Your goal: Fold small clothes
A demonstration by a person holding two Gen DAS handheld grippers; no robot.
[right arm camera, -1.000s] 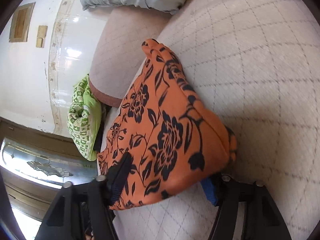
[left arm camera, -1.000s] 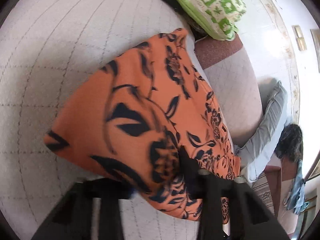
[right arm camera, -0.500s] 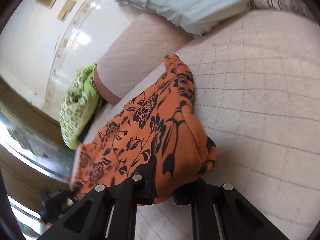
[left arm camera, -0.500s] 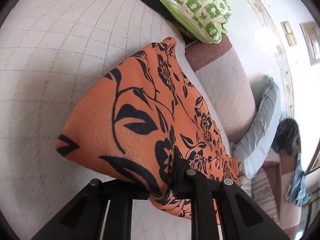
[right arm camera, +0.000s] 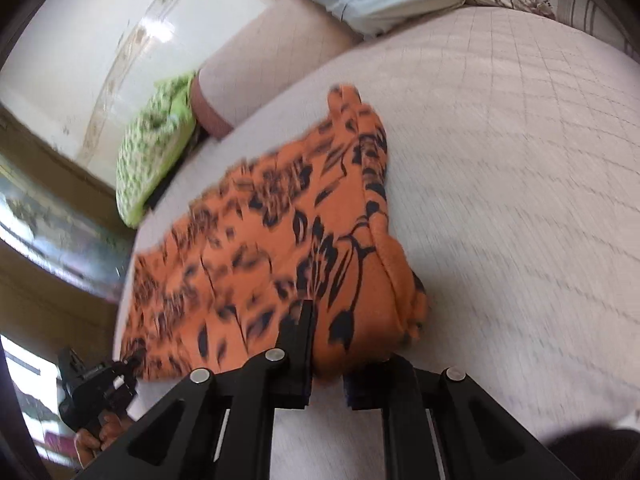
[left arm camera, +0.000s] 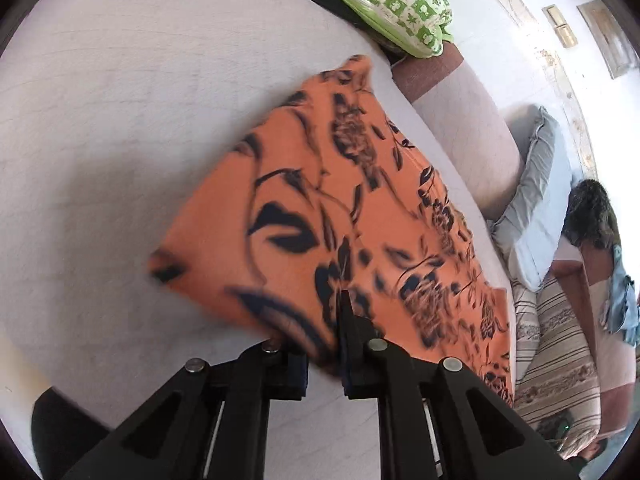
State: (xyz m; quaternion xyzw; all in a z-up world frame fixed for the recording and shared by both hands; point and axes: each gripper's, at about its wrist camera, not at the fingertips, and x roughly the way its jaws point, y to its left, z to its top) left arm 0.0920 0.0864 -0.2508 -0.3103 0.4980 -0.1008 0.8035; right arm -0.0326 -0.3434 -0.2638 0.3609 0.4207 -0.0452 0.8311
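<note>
One orange garment with a black floral print was seen draped over a pale quilted cushion surface, its near edge lifted off the surface at both gripped corners. In the left wrist view, the left gripper was pressed together on the garment's near hem; the cloth was pinched between the two black fingers, and most of the fabric spread away ahead of and to the right of them. The jaws had just been closing, with cloth between them. In the right wrist view, the right gripper was likewise clamped on a bunched corner of the same garment, the fold bulging out between and above the two fingers, with the rest of the cloth stretched away to the left. The left gripper, held by a hand, was visible at the garment's far left corner in that view. Both views were blurred.

Counted: one garment, two grippers, one green patterned pillow beyond the cushion's far edge, one grey-blue pillow and one striped cushion to the right of the garment.
</note>
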